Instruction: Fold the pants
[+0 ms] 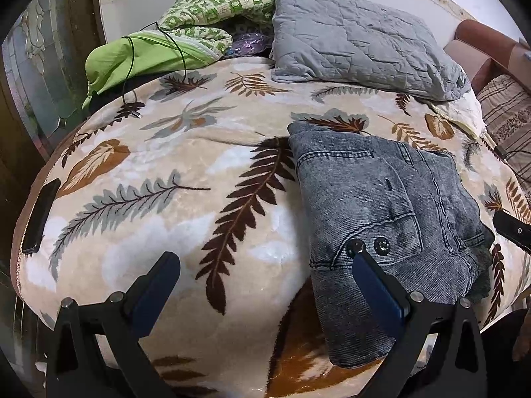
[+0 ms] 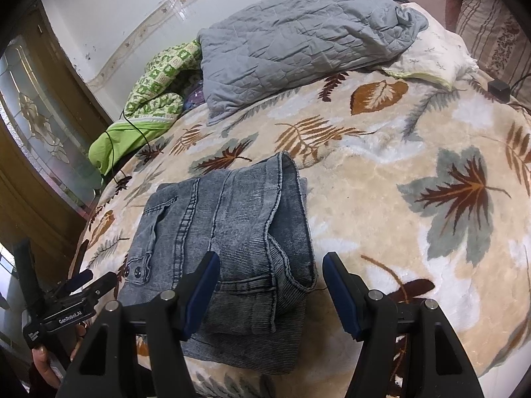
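Observation:
The grey-blue jeans [image 1: 381, 212] lie folded into a compact stack on the leaf-patterned blanket [image 1: 186, 165]. In the left wrist view they are at the right, waist button toward me. My left gripper [image 1: 262, 258] is open above bare blanket, with its right finger [image 1: 360, 258] over the jeans' near left edge. In the right wrist view the jeans [image 2: 225, 219] lie centre-left. My right gripper [image 2: 272, 262] stands open over their near right corner, the pads apart from the cloth. The left gripper [image 2: 96, 278] shows at lower left, held by a hand [image 2: 43, 361].
A grey quilted pillow [image 1: 358, 39] and green cloths [image 1: 159, 49] with a black cable [image 1: 132, 99] lie at the bed's far side. A dark phone [image 1: 39, 219] sits at the left edge. A black plug [image 2: 497, 89] and a striped cushion [image 2: 491, 26] lie at the right.

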Tool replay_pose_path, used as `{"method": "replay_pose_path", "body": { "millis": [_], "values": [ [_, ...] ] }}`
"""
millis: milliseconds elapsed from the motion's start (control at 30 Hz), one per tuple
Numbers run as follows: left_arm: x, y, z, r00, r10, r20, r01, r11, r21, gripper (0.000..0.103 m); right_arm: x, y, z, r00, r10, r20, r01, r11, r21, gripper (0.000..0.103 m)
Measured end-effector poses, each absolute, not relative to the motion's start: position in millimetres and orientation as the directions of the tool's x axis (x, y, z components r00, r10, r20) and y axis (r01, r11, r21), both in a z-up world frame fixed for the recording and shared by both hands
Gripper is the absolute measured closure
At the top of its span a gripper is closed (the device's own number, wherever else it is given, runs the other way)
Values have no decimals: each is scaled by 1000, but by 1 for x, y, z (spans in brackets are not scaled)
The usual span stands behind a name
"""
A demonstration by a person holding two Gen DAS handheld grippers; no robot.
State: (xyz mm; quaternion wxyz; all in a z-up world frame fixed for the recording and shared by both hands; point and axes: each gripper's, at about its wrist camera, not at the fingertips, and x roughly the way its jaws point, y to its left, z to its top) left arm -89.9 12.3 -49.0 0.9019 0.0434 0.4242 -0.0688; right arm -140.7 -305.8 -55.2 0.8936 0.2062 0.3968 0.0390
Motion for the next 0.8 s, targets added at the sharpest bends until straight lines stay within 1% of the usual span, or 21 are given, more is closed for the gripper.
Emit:
{"method": "replay_pose_path", "body": {
  "millis": [300, 533, 667, 800],
  "values": [
    [-88, 10, -54, 599, -111, -793, 178, 984, -3, 0, -138, -309, -60, 669, 255, -698, 100, 900, 424, 34],
    [-82, 5, -60, 549, -137, -824, 199, 980, -30, 0, -132, -315, -67, 652, 304, -694, 108, 869, 482, 33],
    [-76, 3, -63, 517, -148, -843, 201, 978, -49, 0, -129, -322, -73, 638, 353, -685, 120, 833, 541, 32],
    [-67, -3, -62, 479, -178, -860, 225, 971, -76, 0, -124, -333, -75, 648, 407, -643, 122, 778, 616, 32]
  ]
}}
